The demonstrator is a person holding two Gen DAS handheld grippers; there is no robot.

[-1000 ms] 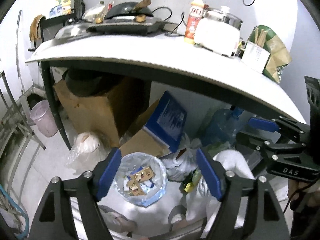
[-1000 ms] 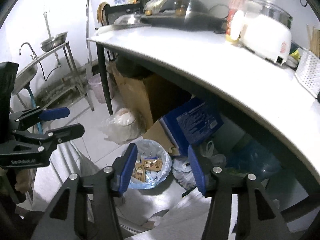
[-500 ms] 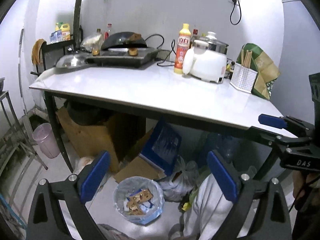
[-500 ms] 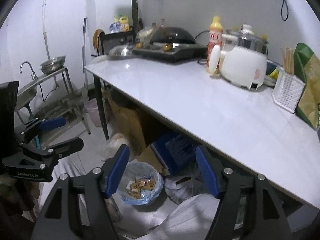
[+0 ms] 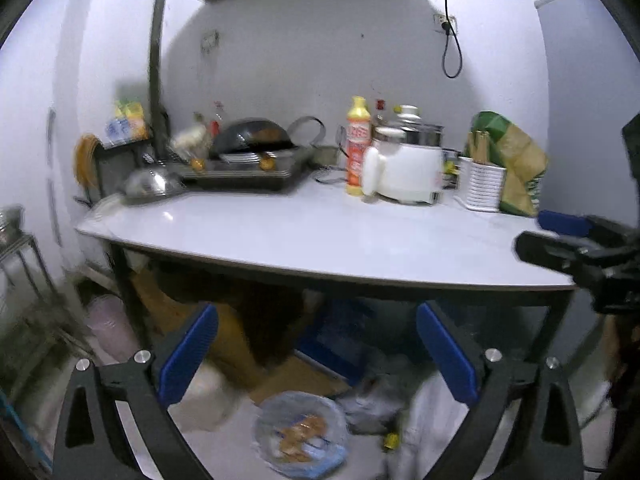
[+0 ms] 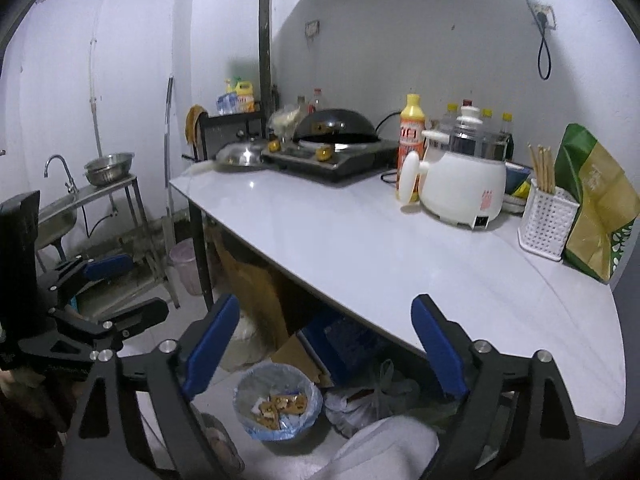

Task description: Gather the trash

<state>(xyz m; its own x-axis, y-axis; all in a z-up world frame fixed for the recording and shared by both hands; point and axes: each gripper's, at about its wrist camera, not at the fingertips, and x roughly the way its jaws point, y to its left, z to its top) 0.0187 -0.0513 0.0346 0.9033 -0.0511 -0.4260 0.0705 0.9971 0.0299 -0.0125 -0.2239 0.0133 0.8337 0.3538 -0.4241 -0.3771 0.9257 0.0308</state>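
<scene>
A bin lined with a blue bag (image 6: 278, 400) stands on the floor under the white table (image 6: 360, 248) and holds brown and blue wrappers; it also shows, blurred, in the left wrist view (image 5: 300, 434). My left gripper (image 5: 316, 352) is open and empty, raised in front of the table edge; it appears at the left of the right wrist view (image 6: 108, 292). My right gripper (image 6: 326, 350) is open and empty above the bin; it appears at the right of the left wrist view (image 5: 560, 236).
On the table stand a stove with a wok (image 6: 336, 148), a yellow bottle (image 6: 410, 144), a white cooker (image 6: 464, 188), a chopstick basket (image 6: 548, 216) and a green-gold bag (image 6: 596, 204). Under it lie cardboard boxes (image 6: 256, 280), a blue box (image 6: 340, 340) and plastic bags. A sink stand (image 6: 80, 200) is at the left.
Both grippers have risen and tilted up from the bin under the table; the tabletop and wall now fill the views. Both stay open and empty.
</scene>
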